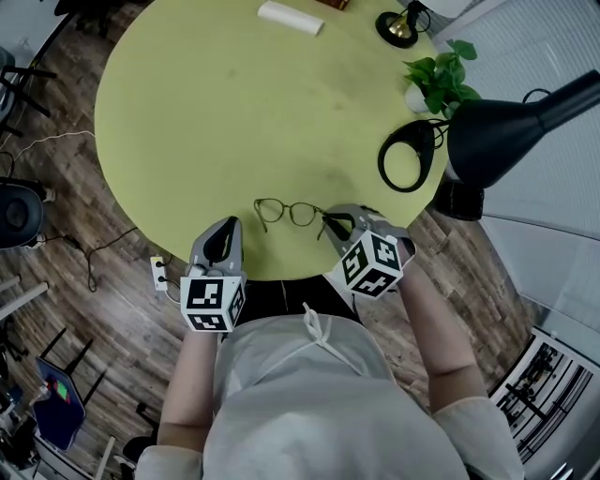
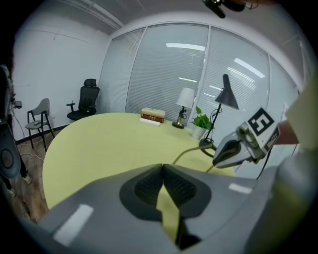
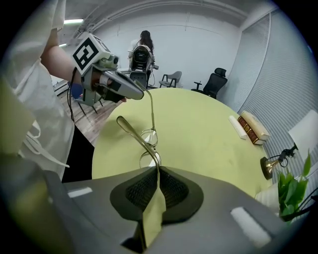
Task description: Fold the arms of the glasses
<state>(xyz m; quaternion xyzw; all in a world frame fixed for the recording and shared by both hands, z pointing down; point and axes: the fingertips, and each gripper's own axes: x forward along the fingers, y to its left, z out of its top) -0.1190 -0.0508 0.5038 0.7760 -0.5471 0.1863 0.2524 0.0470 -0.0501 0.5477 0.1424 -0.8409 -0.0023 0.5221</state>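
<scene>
Thin wire-framed glasses (image 1: 286, 213) are at the near edge of the round yellow-green table (image 1: 234, 103), arms spread. My right gripper (image 1: 328, 223) is shut on them at the right hinge end; in the right gripper view the near arm runs into the closed jaws (image 3: 158, 168) and the lenses (image 3: 148, 136) sit just beyond. My left gripper (image 1: 228, 223) is at the table edge, left of the glasses, its jaws (image 2: 162, 167) shut with nothing seen between the pads. The far arm (image 2: 191, 150) ends right beside its tip (image 3: 141, 94); I cannot tell whether they touch.
A black desk lamp (image 1: 506, 127) with a ring base (image 1: 408, 157) stands at the right rim, next to a small plant (image 1: 441, 80). A white roll (image 1: 291, 17) and a brass lamp base (image 1: 398, 26) sit at the far side. A person (image 3: 141, 49) stands in the background.
</scene>
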